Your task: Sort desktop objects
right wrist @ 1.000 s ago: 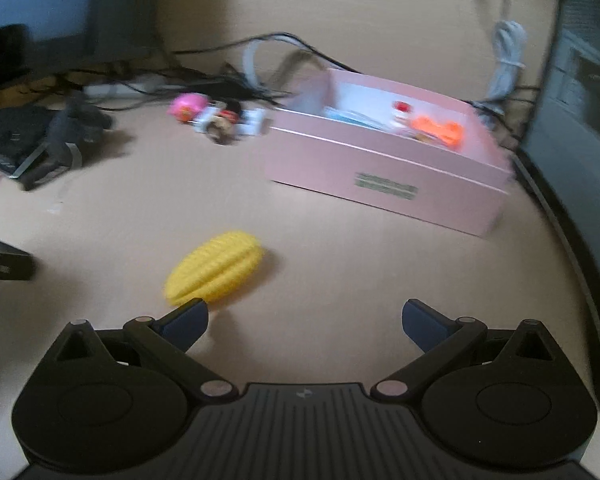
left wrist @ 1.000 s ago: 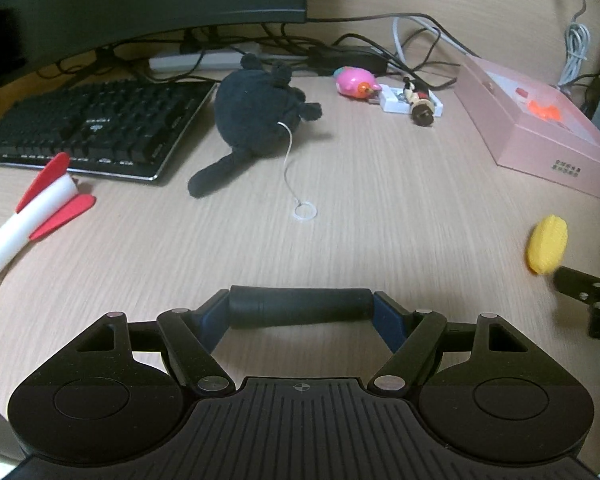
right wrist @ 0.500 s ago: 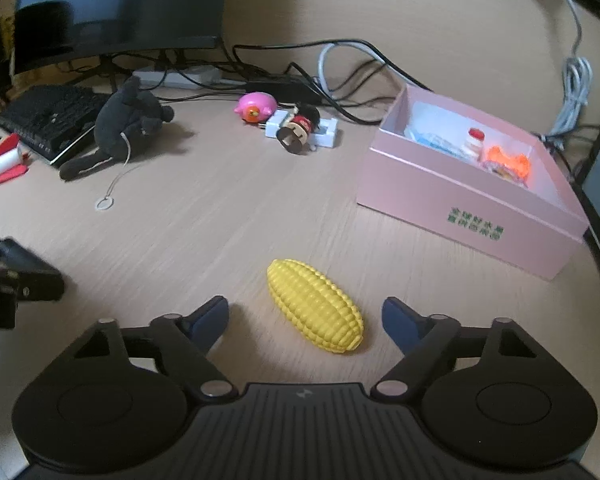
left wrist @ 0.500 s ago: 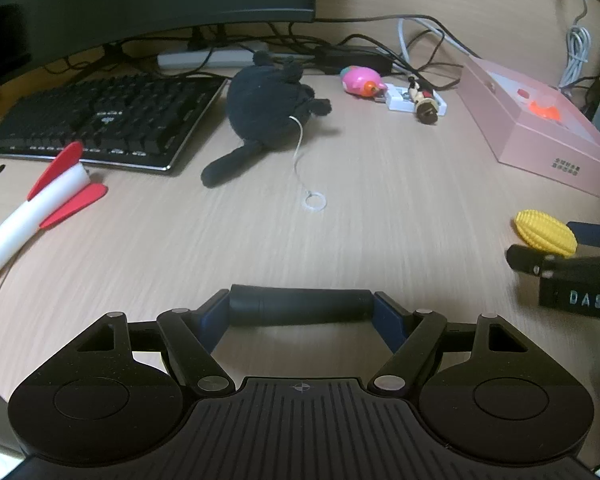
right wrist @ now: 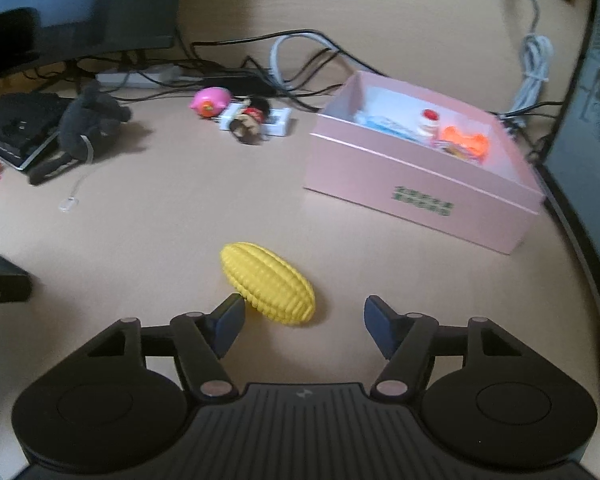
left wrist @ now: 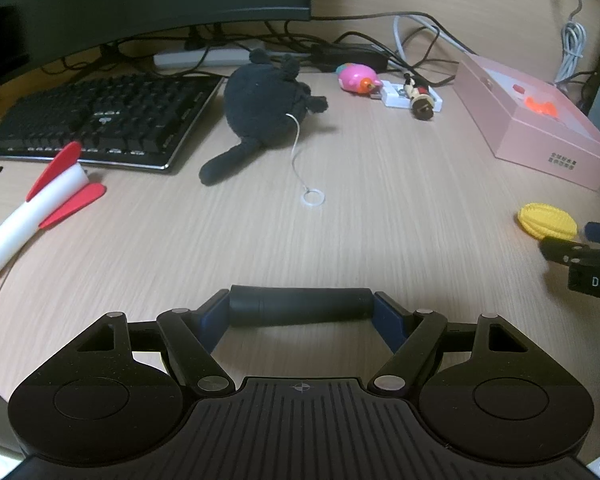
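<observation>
A yellow toy corn (right wrist: 269, 283) lies on the desk just ahead of my open right gripper (right wrist: 303, 322), its near end beside the left fingertip; it also shows in the left wrist view (left wrist: 547, 221). My left gripper (left wrist: 300, 305) is shut on a black cylinder (left wrist: 300, 305) held crosswise above the desk. The open pink box (right wrist: 420, 184) stands behind the corn and holds several small items; it also shows in the left wrist view (left wrist: 540, 128).
A black plush (left wrist: 260, 112) with a string and ring, a pink toy (left wrist: 358, 78), a small figure (left wrist: 420, 100), a red-and-white rocket (left wrist: 32, 212), a keyboard (left wrist: 96, 120), monitor and cables are on the desk. The right gripper's fingers (left wrist: 572, 248) show at the right edge.
My right gripper has swung toward the corn and come closer, so the corn now sits near its left finger. The left gripper has shifted slightly, still holding the cylinder.
</observation>
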Demonstrator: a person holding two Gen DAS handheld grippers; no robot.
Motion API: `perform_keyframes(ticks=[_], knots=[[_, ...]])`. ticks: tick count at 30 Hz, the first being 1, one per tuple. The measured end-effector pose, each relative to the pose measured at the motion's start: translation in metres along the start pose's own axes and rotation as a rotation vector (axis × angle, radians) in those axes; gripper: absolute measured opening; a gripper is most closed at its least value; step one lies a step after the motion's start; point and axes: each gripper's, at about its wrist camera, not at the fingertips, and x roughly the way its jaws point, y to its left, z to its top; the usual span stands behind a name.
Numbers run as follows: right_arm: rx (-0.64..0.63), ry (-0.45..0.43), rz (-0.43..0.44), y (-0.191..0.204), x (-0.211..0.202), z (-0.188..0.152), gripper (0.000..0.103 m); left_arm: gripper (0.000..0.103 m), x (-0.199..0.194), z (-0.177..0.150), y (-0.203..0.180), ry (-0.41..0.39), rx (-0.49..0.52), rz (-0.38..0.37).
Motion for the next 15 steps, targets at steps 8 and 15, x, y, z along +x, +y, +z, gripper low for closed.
perform_keyframes(ticks=[8,15], knots=[[0.042,-0.003,-0.020,-0.008,-0.001,0.001,0.085,0.083,0.001,0.000,0.000,0.002,0.004,-0.006],[0.081,0.009,0.032,0.008,0.008,0.011,0.090,0.083,0.002,0.000,0.000,0.004,0.009,-0.004]])
